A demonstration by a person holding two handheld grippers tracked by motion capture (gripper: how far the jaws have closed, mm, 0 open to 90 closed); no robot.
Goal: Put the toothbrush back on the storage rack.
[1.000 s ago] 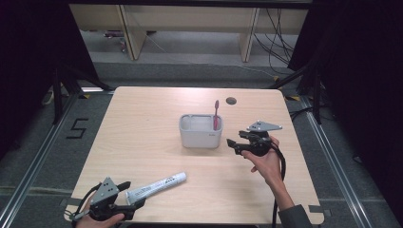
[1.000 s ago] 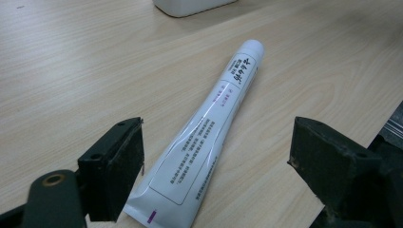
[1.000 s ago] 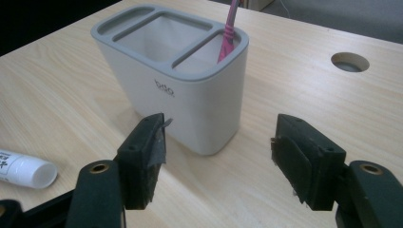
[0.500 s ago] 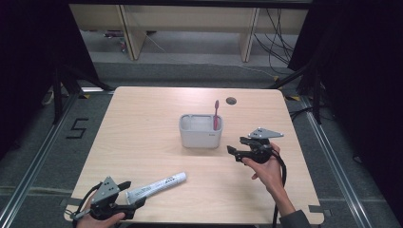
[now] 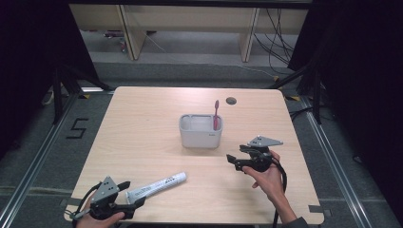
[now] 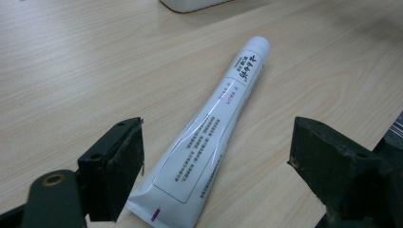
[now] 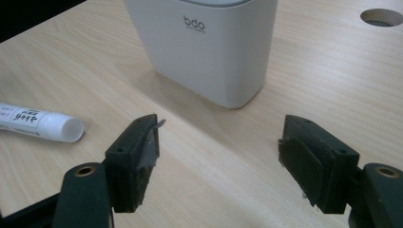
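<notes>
Toothpaste pickup looks to be the step in hand: we have the left gripper (image 5: 130, 202) at about seven o'clock on the table (image 5: 142, 137), its jaws spread wide and level on either side of the flat crimped end of the white toothpaste tube (image 6: 209, 137), the pads not touching it. The tube lies flat, its capped end pointing toward one o'clock at the white bin (image 5: 200, 131), which stands near the table's middle with a pink toothbrush (image 5: 216, 114) upright in its right corner. Our next move, we judge, calls for closing squarely on the thin tail without letting the slick tube skid, then lifting it toward the bin. Our right gripper (image 5: 234, 160) hovers at about four o'clock, just right of the bin and apart from it; its jaws have just been opening and stand wide with nothing between them, aimed leftward at the bin's lower corner. Our right hand (image 5: 266, 173) cradles that gripper from below, forearm entering from the bottom edge; our left hand (image 5: 95, 219) sits low at the table's near edge.
</notes>
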